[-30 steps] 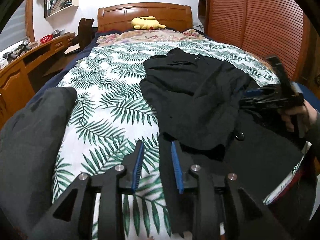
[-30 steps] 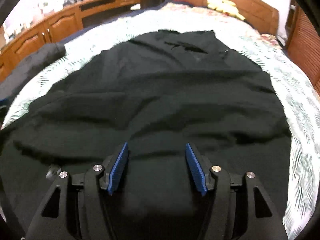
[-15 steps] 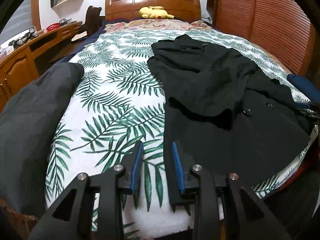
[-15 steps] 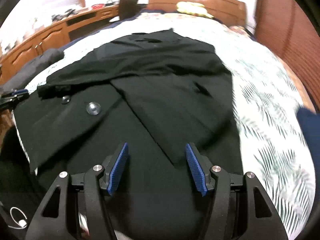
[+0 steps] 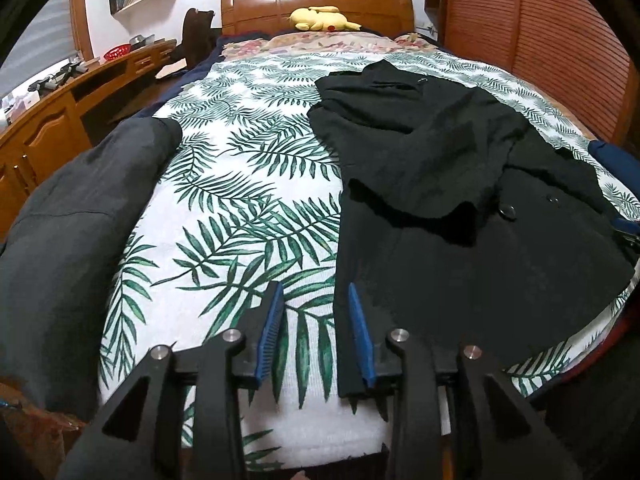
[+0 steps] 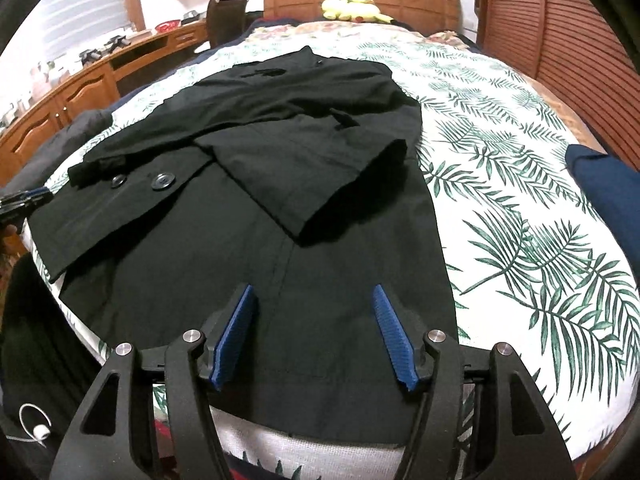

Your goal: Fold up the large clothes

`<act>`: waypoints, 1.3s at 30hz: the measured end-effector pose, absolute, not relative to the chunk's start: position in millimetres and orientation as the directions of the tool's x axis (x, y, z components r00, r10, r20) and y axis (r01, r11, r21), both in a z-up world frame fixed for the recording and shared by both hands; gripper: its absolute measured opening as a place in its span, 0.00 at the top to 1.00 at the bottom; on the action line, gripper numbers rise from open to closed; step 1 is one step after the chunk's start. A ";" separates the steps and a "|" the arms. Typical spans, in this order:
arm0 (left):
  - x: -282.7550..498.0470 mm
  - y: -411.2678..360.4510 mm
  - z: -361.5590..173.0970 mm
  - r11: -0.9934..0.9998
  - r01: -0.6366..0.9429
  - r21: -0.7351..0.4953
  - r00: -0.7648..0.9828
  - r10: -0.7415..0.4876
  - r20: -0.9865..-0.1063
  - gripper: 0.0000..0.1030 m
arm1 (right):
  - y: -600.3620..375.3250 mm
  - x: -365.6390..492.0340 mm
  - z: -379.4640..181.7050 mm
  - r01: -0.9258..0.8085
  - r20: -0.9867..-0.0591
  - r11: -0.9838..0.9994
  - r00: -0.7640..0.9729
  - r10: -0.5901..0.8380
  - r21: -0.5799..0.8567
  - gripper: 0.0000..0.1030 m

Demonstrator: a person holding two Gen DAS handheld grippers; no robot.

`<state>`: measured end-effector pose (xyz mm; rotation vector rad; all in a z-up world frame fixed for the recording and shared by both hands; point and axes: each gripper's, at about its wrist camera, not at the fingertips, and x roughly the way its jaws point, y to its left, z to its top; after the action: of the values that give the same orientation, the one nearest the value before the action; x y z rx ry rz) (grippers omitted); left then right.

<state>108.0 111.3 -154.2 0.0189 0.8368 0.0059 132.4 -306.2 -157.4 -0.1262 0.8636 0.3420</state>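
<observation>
Two grippers hover over the foot of a bed (image 5: 248, 184) with a palm-leaf cover, where a black coat (image 6: 280, 208) lies flat (both sleeves folded across its front, two dark buttons showing); no label or writing on it can be read. The left gripper (image 5: 314, 334) has its jaws opening over the coat's left hem edge, nothing pinched. The right gripper (image 6: 314, 334) has its jaws spread above the hem, empty.
</observation>
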 end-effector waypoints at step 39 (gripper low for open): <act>74.5 97.6 -154.4 0.993 0.060 -0.105 0.663 -0.118 -0.739 0.76 | -339.4 105.9 -153.2 -0.342 -0.785 0.937 0.560 0.263 0.070 0.70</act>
<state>74.5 97.6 -154.4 -0.0737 0.8401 -0.1008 105.9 -339.4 -153.2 -0.0946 0.9084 0.3574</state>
